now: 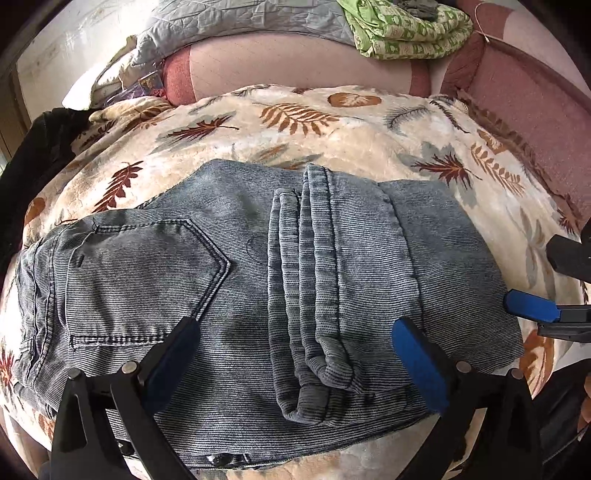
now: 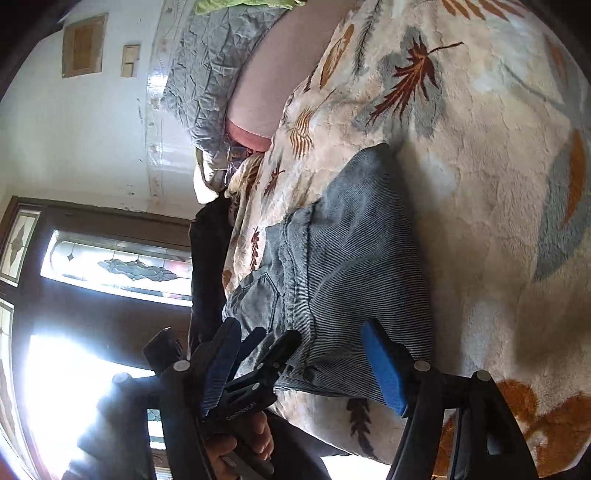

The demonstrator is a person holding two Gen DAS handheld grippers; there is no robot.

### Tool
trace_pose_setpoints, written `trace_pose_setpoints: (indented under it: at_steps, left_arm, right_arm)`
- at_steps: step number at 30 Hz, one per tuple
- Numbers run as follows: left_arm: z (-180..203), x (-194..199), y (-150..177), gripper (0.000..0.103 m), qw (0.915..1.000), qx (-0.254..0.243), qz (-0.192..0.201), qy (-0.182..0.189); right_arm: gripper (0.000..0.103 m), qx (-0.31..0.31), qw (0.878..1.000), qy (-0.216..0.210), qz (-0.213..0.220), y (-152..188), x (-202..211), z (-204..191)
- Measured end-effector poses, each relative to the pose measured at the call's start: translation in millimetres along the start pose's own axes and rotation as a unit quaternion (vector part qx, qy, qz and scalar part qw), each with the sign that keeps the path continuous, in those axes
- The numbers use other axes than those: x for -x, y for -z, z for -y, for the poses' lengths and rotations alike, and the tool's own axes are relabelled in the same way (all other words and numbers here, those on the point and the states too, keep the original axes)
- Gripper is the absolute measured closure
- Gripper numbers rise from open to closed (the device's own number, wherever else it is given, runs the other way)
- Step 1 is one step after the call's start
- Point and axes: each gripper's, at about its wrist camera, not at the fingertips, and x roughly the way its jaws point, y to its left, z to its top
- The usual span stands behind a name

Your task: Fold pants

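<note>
The blue-grey striped denim pants (image 1: 258,288) lie folded into a compact rectangle on the leaf-patterned blanket (image 1: 295,122), back pocket at left and leg hems stacked across the middle. My left gripper (image 1: 295,354) is open just above the near edge of the pants, holding nothing. My right gripper (image 1: 546,280) shows at the right edge of the left wrist view, open, beside the pants' right edge. In the right wrist view the pants (image 2: 343,258) lie ahead of the open right gripper (image 2: 303,365), with the left gripper (image 2: 258,354) at lower left.
A pink sofa back (image 1: 295,62) runs behind the blanket, with a grey quilt (image 1: 240,18) and a green patterned cloth (image 1: 406,29) on top. A dark garment (image 1: 40,155) lies at the left. A stained-glass window (image 2: 118,266) is at the side.
</note>
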Motion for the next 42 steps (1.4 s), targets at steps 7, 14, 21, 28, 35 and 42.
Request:
trace_pose_setpoints:
  at_steps: [7, 14, 21, 28, 35, 42]
  left_arm:
    - [-7, -1, 2, 0.000, 0.9995, 0.026, 0.003, 0.018]
    - [-8, 7, 8, 0.000, 0.9989, 0.032, 0.011, 0.032]
    - [-85, 69, 32, 0.000, 0.9749, 0.178, 0.103, 0.086]
    - [-222, 86, 92, 0.000, 0.8888, 0.432, 0.129, 0.082]
    - [-274, 54, 114, 0.000, 0.8298, 0.527, 0.109, 0.147]
    - [-285, 41, 113, 0.003, 0.8041, 0.557, 0.119, 0.171]
  right_arm:
    - [0.028, 0.001, 1.000, -0.019, 0.012, 7, 14, 0]
    - [0.026, 0.003, 1.000, -0.013, -0.005, 21, 7, 12]
    - [0.025, 0.019, 0.999, -0.025, 0.023, 25, 9, 6]
    - [0.025, 0.043, 0.998, -0.031, 0.018, 24, -5, -9]
    - [0.025, 0.062, 0.997, -0.034, 0.007, 26, -22, -24]
    - [0.025, 0.056, 0.998, -0.030, 0.018, 24, -18, -19]
